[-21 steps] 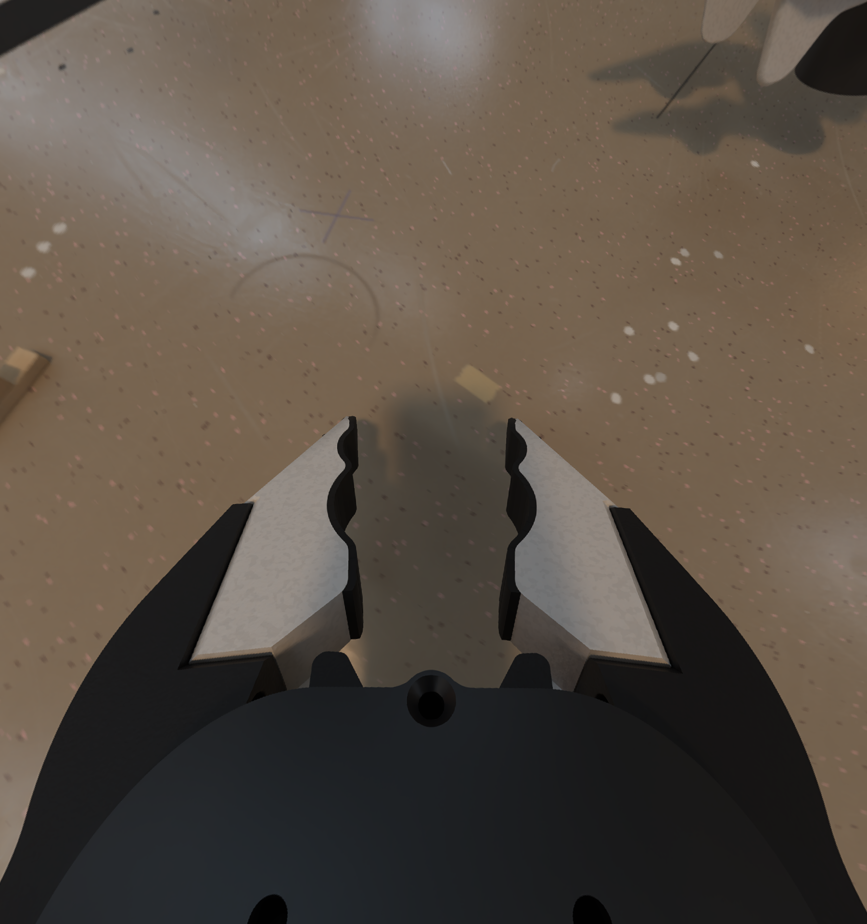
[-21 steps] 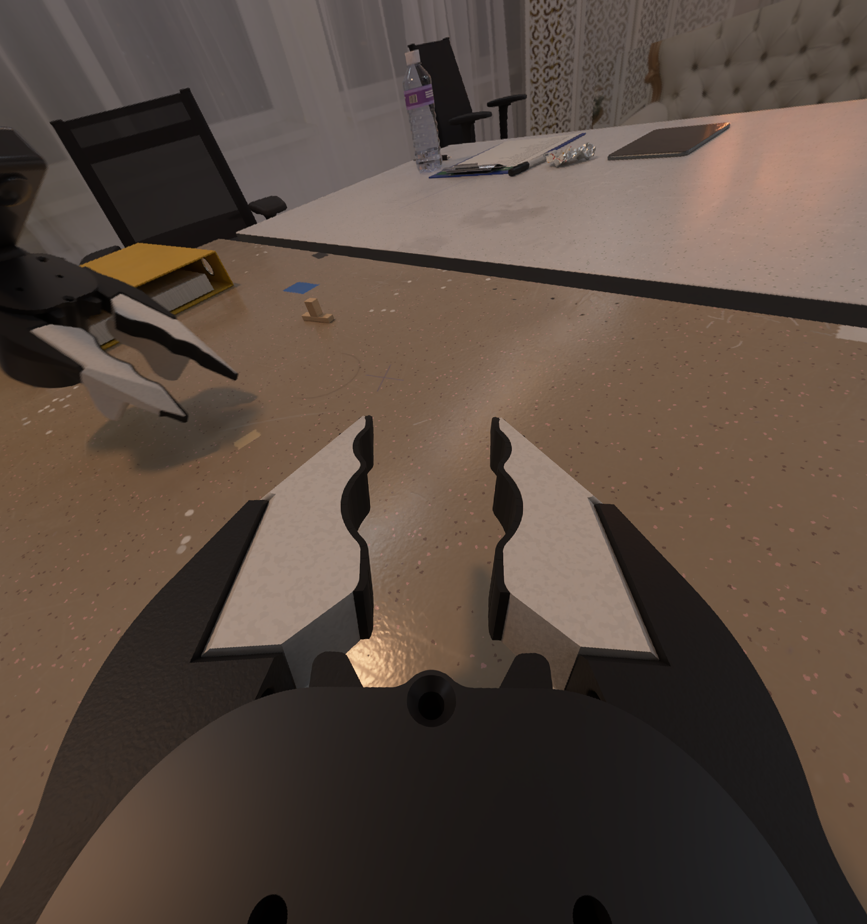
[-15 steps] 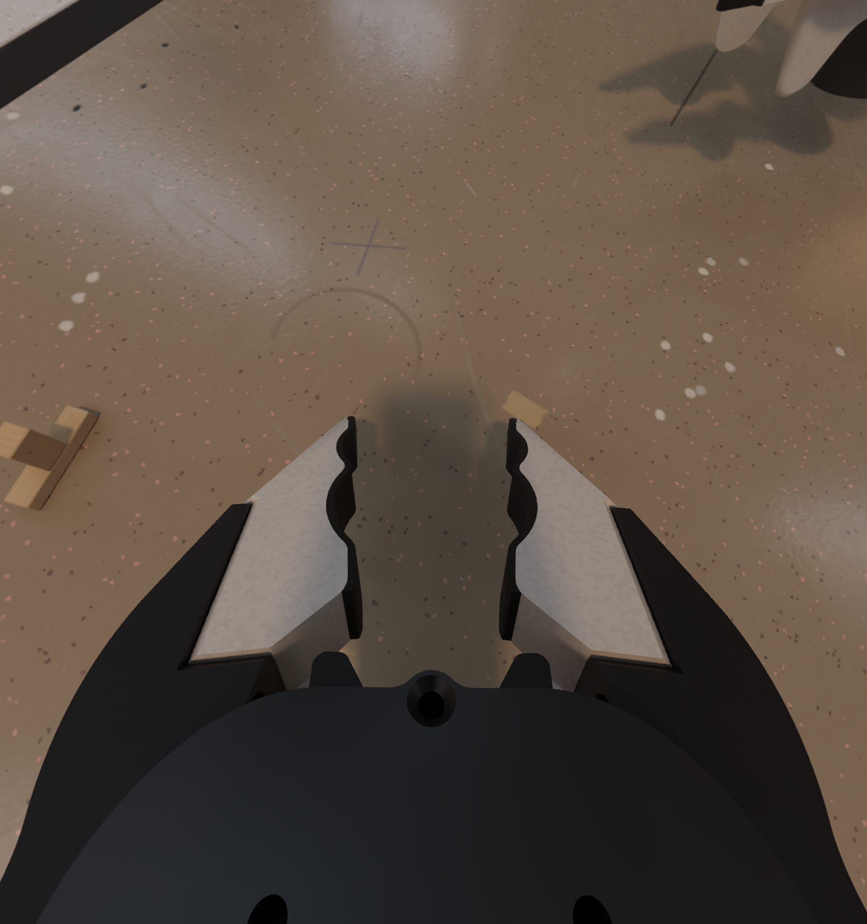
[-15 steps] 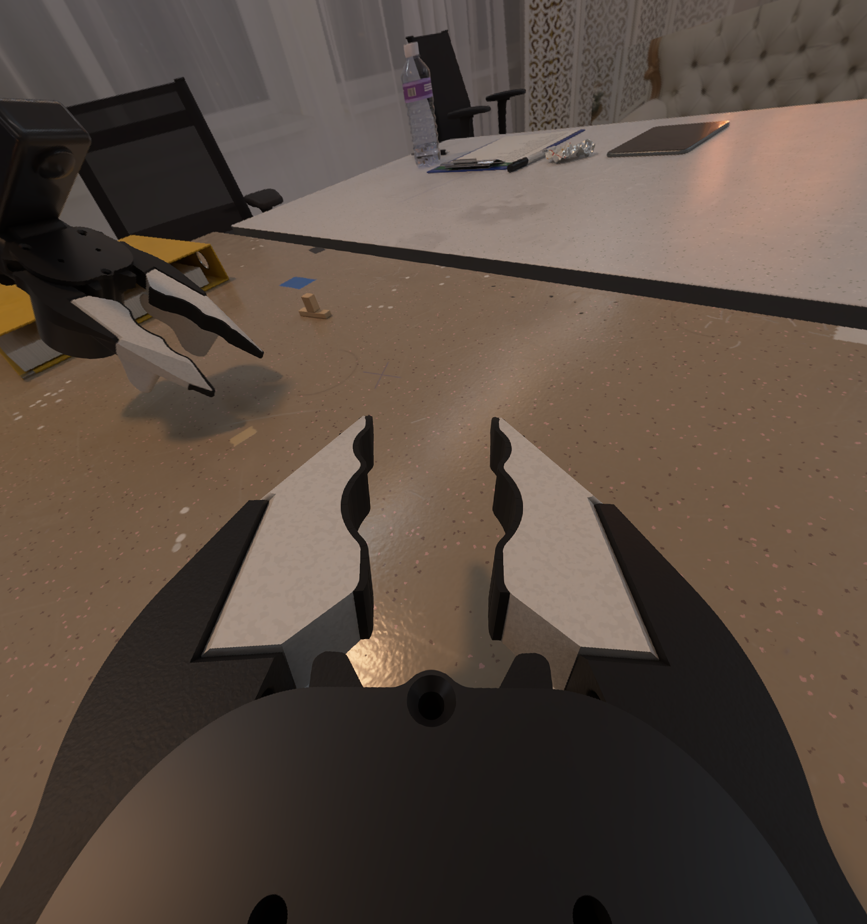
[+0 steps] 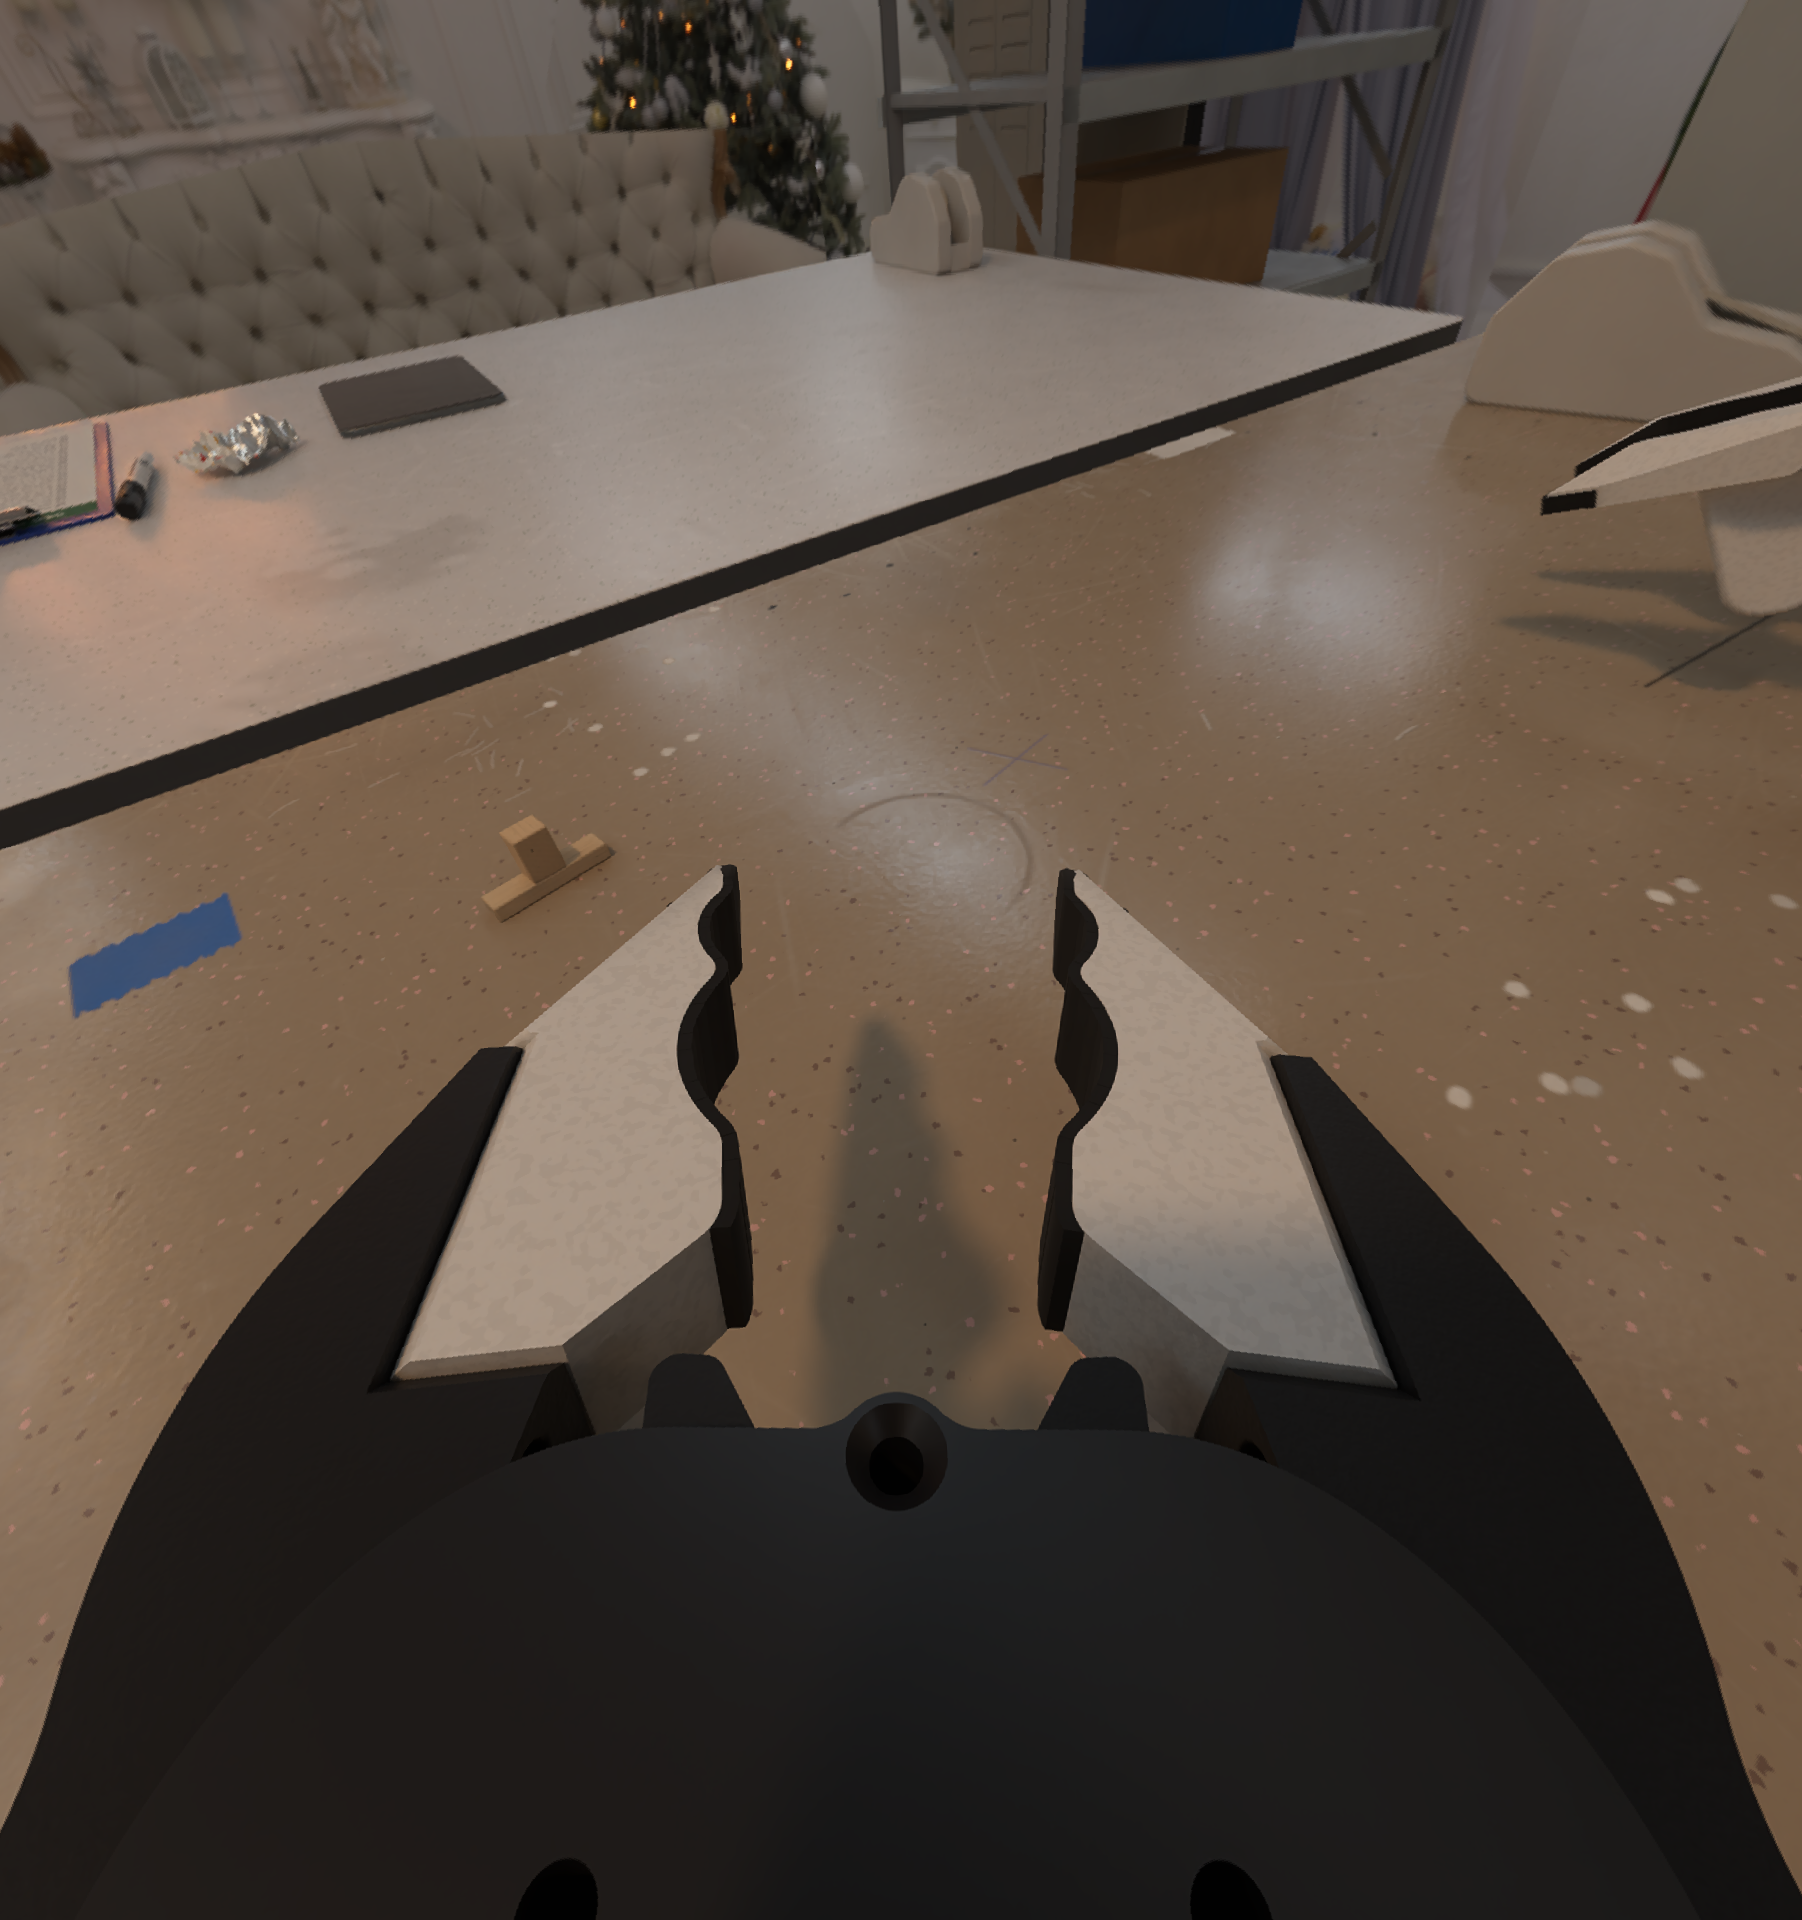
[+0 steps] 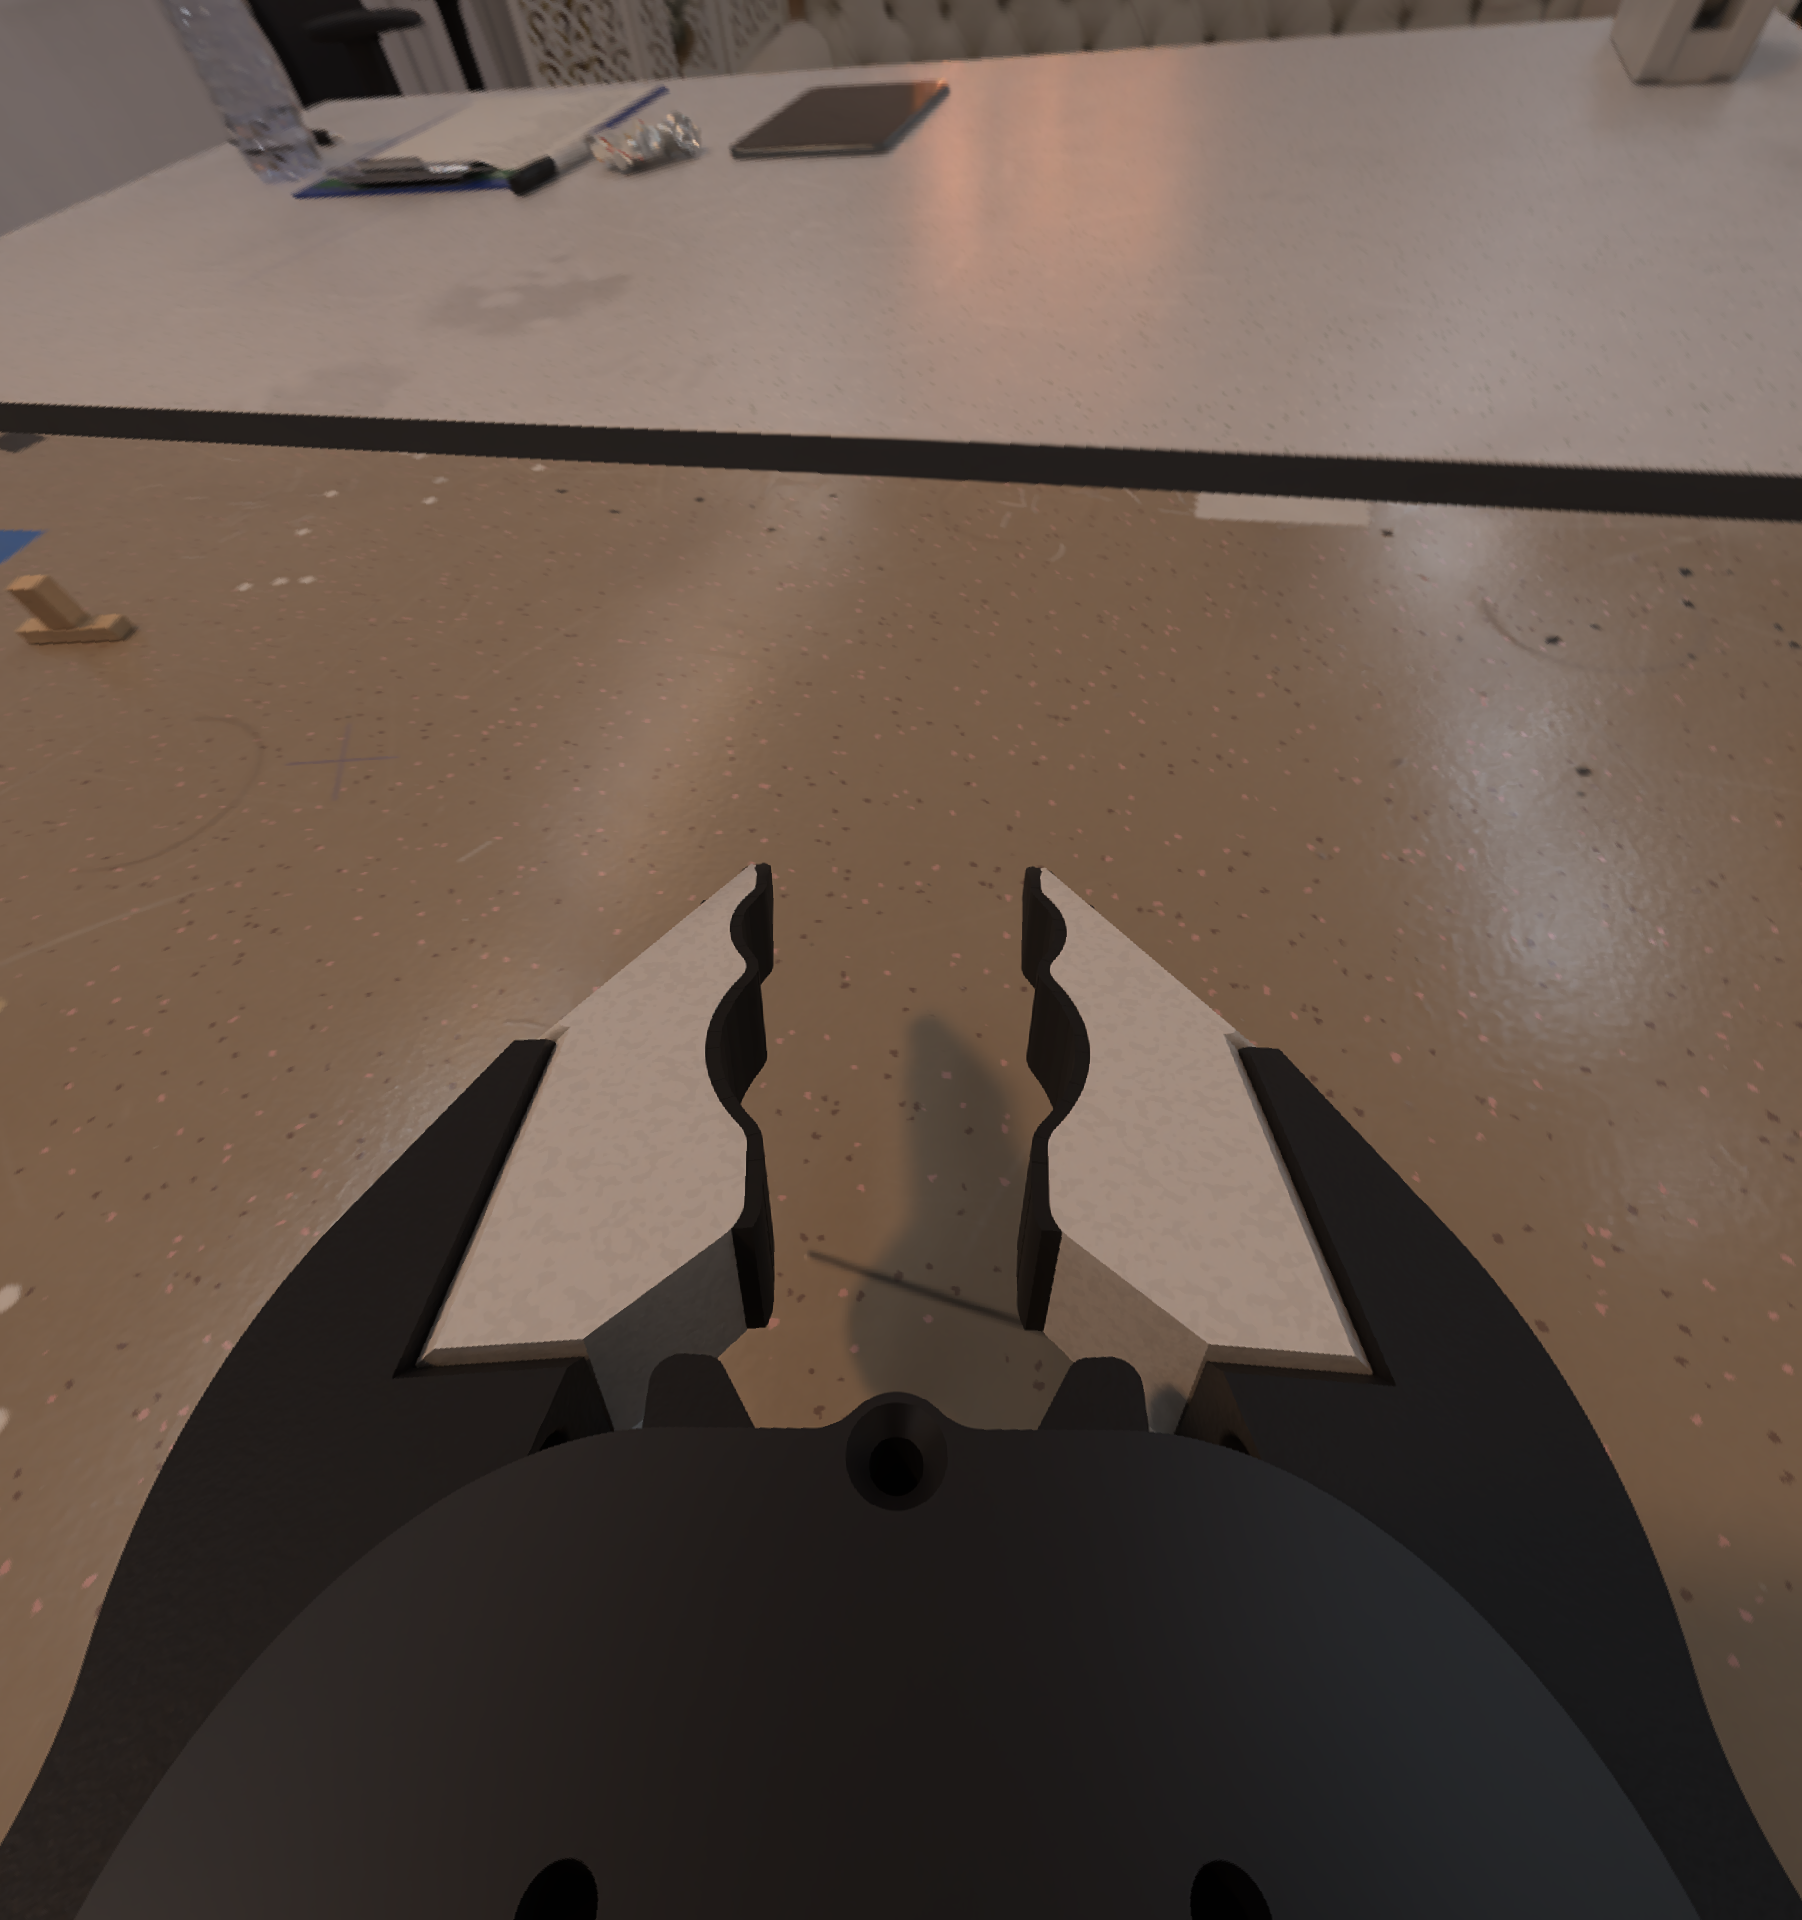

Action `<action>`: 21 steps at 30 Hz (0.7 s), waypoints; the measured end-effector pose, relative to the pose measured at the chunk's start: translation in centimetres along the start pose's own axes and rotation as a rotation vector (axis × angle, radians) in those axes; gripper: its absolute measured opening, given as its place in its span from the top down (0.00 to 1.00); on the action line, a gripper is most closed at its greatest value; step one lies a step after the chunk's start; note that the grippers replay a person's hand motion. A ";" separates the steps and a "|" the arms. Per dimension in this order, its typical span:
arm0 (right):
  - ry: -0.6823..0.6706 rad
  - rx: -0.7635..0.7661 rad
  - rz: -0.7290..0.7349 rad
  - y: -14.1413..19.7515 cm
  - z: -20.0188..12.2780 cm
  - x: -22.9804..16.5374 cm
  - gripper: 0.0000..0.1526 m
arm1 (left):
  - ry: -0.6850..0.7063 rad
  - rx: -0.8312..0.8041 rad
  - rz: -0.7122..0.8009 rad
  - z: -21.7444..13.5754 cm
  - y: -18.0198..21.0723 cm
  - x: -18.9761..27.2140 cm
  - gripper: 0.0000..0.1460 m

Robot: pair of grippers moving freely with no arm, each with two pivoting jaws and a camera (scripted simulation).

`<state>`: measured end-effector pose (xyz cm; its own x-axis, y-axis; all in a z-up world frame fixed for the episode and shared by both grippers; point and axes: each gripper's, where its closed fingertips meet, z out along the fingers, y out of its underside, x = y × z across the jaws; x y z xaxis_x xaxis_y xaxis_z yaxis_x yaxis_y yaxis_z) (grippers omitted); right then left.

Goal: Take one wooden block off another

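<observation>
Two pale wooden blocks stand on the brown table: a small upright block (image 5: 531,844) rests on a flat long block (image 5: 577,871). They lie ahead and to the left of my left gripper (image 5: 892,883), which is open, empty and apart from them. In the right wrist view the upright block (image 6: 43,603) and the flat block (image 6: 86,630) sit far to the left. My right gripper (image 6: 897,883) is open and empty, far from the blocks. It also shows at the right edge of the left wrist view (image 5: 1655,556).
A white table (image 5: 772,436) with a black edge adjoins at the back, carrying a clipboard (image 5: 14,488), a marker (image 5: 136,486), foil (image 5: 237,445) and a dark tablet (image 5: 411,395). A blue tape patch (image 5: 154,951) lies left of the blocks. A white stand (image 5: 1624,322) sits at the right.
The left gripper has tilted up from looking down at the table and now faces forward, with the blocks ahead-left. The right gripper has turned, and the left gripper has left its view. Both stayed open.
</observation>
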<state>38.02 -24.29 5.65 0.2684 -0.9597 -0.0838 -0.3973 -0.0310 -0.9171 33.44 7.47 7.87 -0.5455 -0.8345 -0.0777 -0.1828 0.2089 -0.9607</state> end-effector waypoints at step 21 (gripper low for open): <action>-0.089 -0.038 0.003 0.3 0.7 -0.7 0.72 | 0.042 -0.208 -0.168 1.9 2.7 -1.0 0.59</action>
<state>38.36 -23.39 5.17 0.3434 -0.9312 -0.1225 -0.4305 -0.0401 -0.9017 35.05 7.92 4.86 -0.5262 -0.8451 0.0940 -0.4353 0.1727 -0.8836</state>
